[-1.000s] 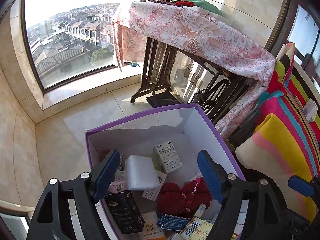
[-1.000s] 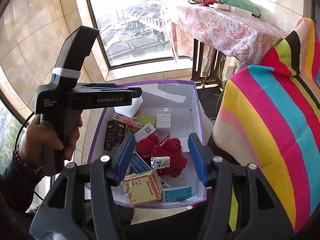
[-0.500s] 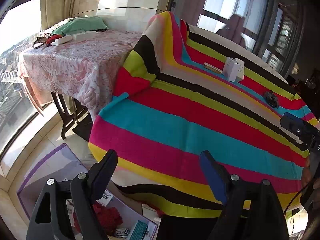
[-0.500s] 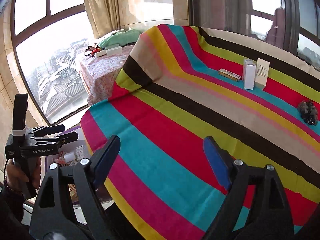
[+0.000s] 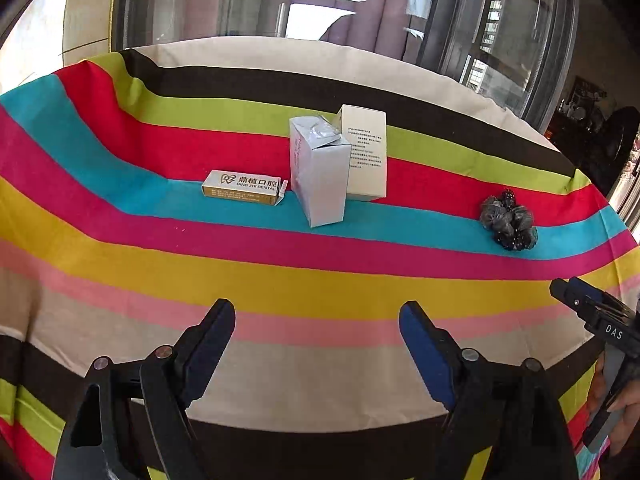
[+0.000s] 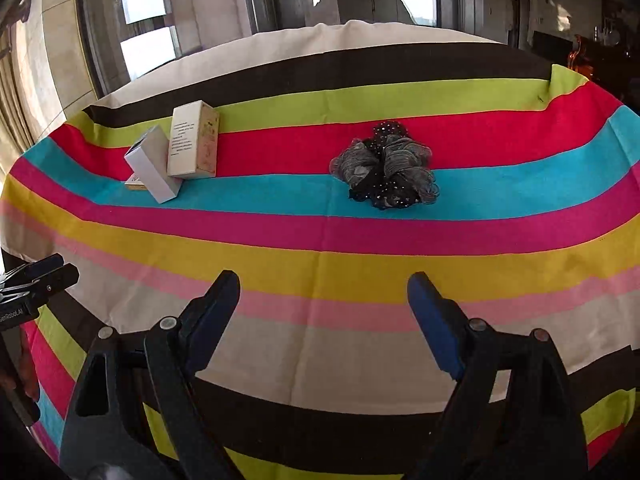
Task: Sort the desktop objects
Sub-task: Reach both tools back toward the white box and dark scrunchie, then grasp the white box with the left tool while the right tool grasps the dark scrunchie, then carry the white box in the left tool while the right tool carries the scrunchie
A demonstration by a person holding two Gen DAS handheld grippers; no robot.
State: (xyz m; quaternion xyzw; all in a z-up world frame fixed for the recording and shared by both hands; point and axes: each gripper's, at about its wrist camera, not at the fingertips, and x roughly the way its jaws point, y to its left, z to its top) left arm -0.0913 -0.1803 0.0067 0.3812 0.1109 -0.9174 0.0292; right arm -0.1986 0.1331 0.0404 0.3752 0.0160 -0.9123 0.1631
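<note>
Both your grippers hang empty over the near edge of the striped cloth (image 5: 320,280): left gripper (image 5: 316,344) spread wide, right gripper (image 6: 324,316) likewise, its jaws just having opened on nothing. The far middle holds a gold box (image 5: 242,187), a tilted grey box (image 5: 320,176) touching the white box (image 5: 366,152), and a scrunchie (image 6: 384,168) to the right. Grab the grey box carelessly and its neighbour may topple.

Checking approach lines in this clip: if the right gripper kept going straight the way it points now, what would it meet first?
Probably the striped tablecloth itself: the open, empty right gripper angles down at bare cloth. The dark scrunchie lies further along that line, though depth is hard to judge.
</note>
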